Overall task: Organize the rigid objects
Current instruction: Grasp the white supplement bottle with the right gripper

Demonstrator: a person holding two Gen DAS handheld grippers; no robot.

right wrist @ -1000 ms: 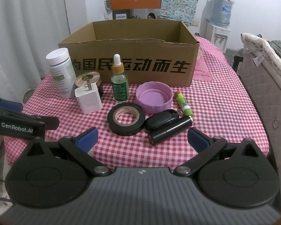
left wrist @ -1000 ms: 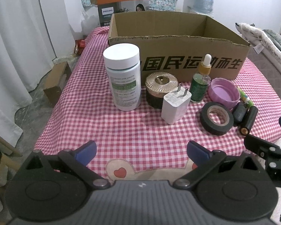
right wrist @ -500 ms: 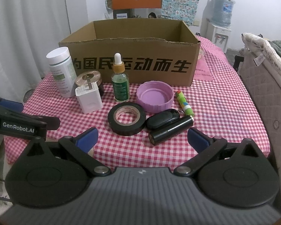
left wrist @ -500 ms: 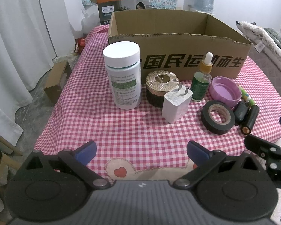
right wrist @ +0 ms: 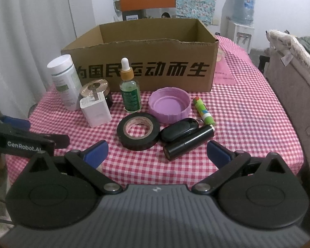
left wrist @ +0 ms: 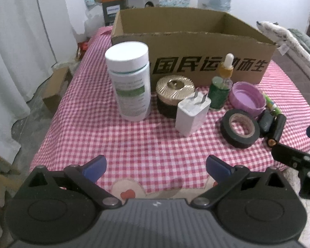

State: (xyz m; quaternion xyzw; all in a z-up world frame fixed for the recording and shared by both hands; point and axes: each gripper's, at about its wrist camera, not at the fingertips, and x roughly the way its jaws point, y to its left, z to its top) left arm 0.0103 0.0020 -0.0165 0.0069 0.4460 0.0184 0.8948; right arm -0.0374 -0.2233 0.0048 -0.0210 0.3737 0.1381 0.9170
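On the red checked tablecloth (left wrist: 93, 128) stand a white pill bottle (left wrist: 130, 82), a gold-lidded dark jar (left wrist: 173, 95), a white plug adapter (left wrist: 191, 115) and a green dropper bottle (right wrist: 129, 88). Beside them lie a black tape roll (right wrist: 138, 130), a purple lid (right wrist: 169, 105), a black key fob (right wrist: 178, 131), a black cylinder (right wrist: 189, 142) and a green tube (right wrist: 203, 110). An open cardboard box (right wrist: 142, 62) stands behind them. My left gripper (left wrist: 156, 165) is open over the near table edge. My right gripper (right wrist: 157, 152) is open just short of the tape roll and cylinder.
A sofa arm (right wrist: 293, 78) runs along the table's right side. White curtains (left wrist: 14, 41) hang at the left, with a small carton (left wrist: 55, 86) on the floor. A water dispenser (right wrist: 241, 26) stands at the back right. The other gripper's arm (right wrist: 26, 142) juts in from the left.
Both grippers have eased forward toward the row of objects, which look slightly larger now. Nothing on the table has moved, and both grippers stay open.
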